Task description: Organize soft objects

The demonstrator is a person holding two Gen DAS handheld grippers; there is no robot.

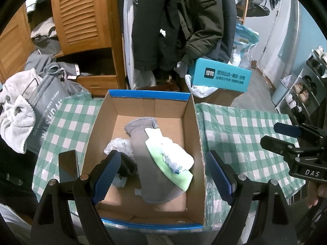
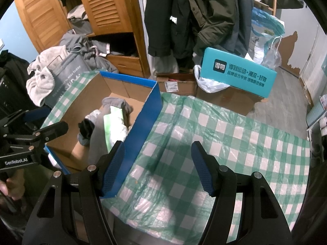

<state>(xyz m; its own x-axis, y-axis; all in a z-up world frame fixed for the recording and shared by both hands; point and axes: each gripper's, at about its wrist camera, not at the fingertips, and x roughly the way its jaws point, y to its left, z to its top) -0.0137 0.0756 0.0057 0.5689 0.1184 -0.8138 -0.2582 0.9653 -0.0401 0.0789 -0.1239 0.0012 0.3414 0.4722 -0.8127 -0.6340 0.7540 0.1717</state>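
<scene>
A blue-rimmed cardboard box [image 1: 191, 122] sits on the green checked tablecloth [image 1: 235, 134]. Inside lie a grey soft garment [image 1: 151, 163], a green and white tissue pack [image 1: 171, 155], a crumpled white plastic bag [image 1: 117, 145] and a dark sock [image 1: 126, 165]. My left gripper [image 1: 163, 173] is open and empty, hovering over the box's near end. My right gripper [image 2: 157, 167] is open and empty above the bare cloth, right of the box [image 2: 143, 126]. The grey garment [image 2: 98, 140] and tissue pack [image 2: 114, 130] also show in the right wrist view.
A black phone [image 1: 68, 166] lies on the cloth left of the box. A grey laundry bag [image 1: 45, 110] with a pale towel [image 1: 16, 118] stands at the far left. A teal box [image 2: 237, 73] on cardboard cartons, hanging coats [image 2: 194, 20] and a wooden wardrobe [image 2: 106, 10] stand behind the table.
</scene>
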